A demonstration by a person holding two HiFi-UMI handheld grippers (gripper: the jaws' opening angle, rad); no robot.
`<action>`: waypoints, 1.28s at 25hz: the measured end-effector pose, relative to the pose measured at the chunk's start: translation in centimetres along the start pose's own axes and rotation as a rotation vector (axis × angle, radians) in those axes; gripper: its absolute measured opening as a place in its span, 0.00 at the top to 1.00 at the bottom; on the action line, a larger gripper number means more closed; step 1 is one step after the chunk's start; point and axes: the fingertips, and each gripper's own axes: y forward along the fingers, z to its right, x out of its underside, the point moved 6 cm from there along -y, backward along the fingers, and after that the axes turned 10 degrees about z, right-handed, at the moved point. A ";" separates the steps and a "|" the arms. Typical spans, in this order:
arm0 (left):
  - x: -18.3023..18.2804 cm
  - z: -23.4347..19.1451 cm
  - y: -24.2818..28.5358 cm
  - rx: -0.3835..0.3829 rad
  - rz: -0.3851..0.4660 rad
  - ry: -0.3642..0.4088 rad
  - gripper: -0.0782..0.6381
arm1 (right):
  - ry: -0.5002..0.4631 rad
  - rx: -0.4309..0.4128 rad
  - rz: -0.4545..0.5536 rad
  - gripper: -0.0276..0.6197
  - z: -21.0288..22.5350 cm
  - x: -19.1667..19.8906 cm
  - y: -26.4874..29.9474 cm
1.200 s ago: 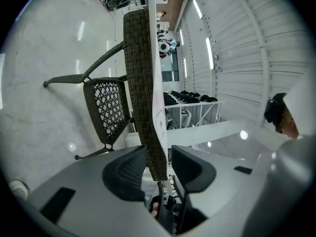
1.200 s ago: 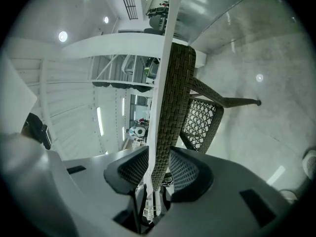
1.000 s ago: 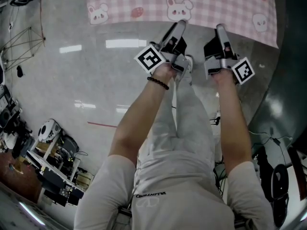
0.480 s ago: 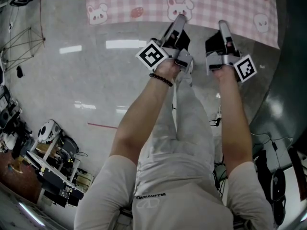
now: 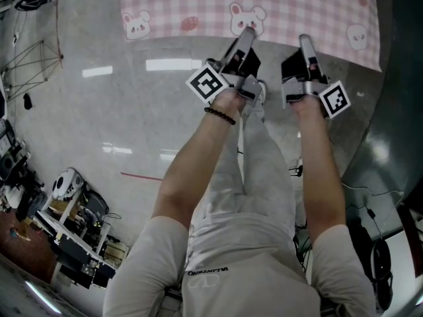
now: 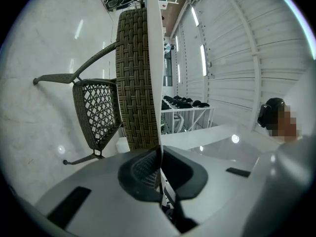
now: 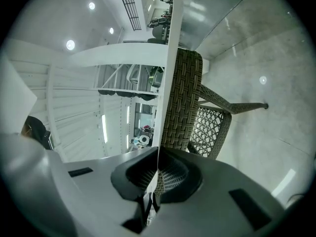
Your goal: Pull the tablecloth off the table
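Gripping the near hem of the pink checked bunny-print tablecloth (image 5: pixel 284 5), my left tool (image 5: pixel 247 34) and right tool (image 5: pixel 304 41) are both pinched tight on it. It lies over the brown wicker table (image 6: pixel 136 83). I'd pull evenly toward me, hands level.

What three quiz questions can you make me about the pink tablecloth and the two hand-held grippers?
1. True or false: the left hand-held gripper and the right hand-held gripper are each shut on the edge of the tablecloth.
2. The tablecloth is: A pink checked, B blue striped, C plain green?
3. Fill in: behind the cloth, both gripper views show a woven ____.
Key: 1 true; 2 A; 3 chair.
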 end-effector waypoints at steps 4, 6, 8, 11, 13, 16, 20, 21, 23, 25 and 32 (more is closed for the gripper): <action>-0.1 0.2 0.0 -0.013 -0.010 -0.003 0.89 | 0.000 0.007 -0.006 0.94 -0.2 0.0 0.0; -0.1 0.4 -0.1 -0.020 -0.014 -0.007 0.89 | -0.003 0.016 -0.009 0.94 -0.4 0.1 -0.1; -0.1 0.5 -0.2 -0.022 -0.019 -0.004 0.89 | -0.008 0.024 -0.011 0.94 -0.6 0.1 -0.2; -0.2 0.6 -0.1 -0.020 -0.025 0.006 0.89 | -0.020 0.033 -0.016 0.94 -0.5 0.0 -0.2; -0.3 0.5 0.0 -0.014 -0.026 0.013 0.89 | -0.020 0.033 -0.019 0.94 -0.4 0.0 -0.1; -0.3 0.4 0.1 -0.009 -0.028 0.016 0.89 | -0.015 0.036 -0.018 0.94 -0.3 0.0 -0.1; -0.3 0.3 0.0 -0.011 -0.032 0.017 0.89 | -0.010 0.034 -0.021 0.94 -0.3 0.1 -0.1; -0.4 0.3 0.0 -0.012 -0.032 0.016 0.89 | -0.009 0.034 -0.023 0.94 -0.4 0.1 -0.1; -0.3 0.3 -0.1 -0.016 -0.033 0.012 0.89 | -0.006 0.035 -0.027 0.94 -0.5 0.1 -0.2; -0.3 0.3 -0.2 -0.021 -0.034 0.009 0.89 | -0.003 0.038 -0.030 0.94 -0.6 0.1 -0.3; -0.4 0.4 -0.1 -0.030 -0.045 0.014 0.89 | -0.011 0.057 -0.045 0.94 -0.8 0.1 -0.1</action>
